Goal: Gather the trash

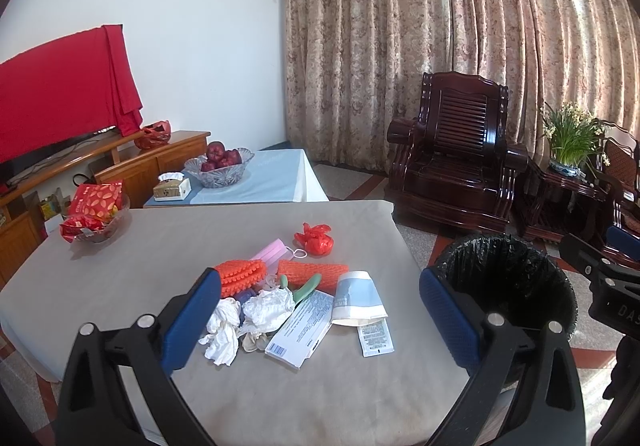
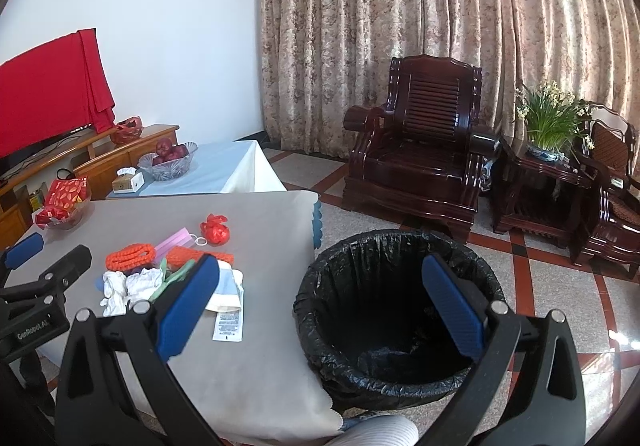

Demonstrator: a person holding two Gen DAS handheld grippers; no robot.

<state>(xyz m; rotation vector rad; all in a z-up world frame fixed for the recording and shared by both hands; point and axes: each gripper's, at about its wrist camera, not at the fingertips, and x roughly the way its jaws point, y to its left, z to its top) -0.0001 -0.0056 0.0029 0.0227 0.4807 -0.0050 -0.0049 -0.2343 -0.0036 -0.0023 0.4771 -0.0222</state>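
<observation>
A heap of trash lies on the grey table (image 1: 120,278): crumpled white tissues (image 1: 264,308), orange foam nets (image 1: 240,276), a pink mask (image 1: 270,252), a knotted red bag (image 1: 316,240), a paper cup (image 1: 356,298), a flat white box (image 1: 302,328) and a small sachet (image 1: 375,338). My left gripper (image 1: 320,306) is open and empty above the heap. My right gripper (image 2: 320,306) is open and empty over the table edge and the bin (image 2: 400,310), which is lined with a black bag and stands on the floor to the right of the table. The heap also shows in the right wrist view (image 2: 168,270).
A glass bowl of red packets (image 1: 96,213) sits at the table's far left. Behind is a small table with a bowl of apples (image 1: 220,165) and a tissue box (image 1: 172,187). A dark wooden armchair (image 1: 456,153) and a potted plant (image 1: 568,141) stand to the right.
</observation>
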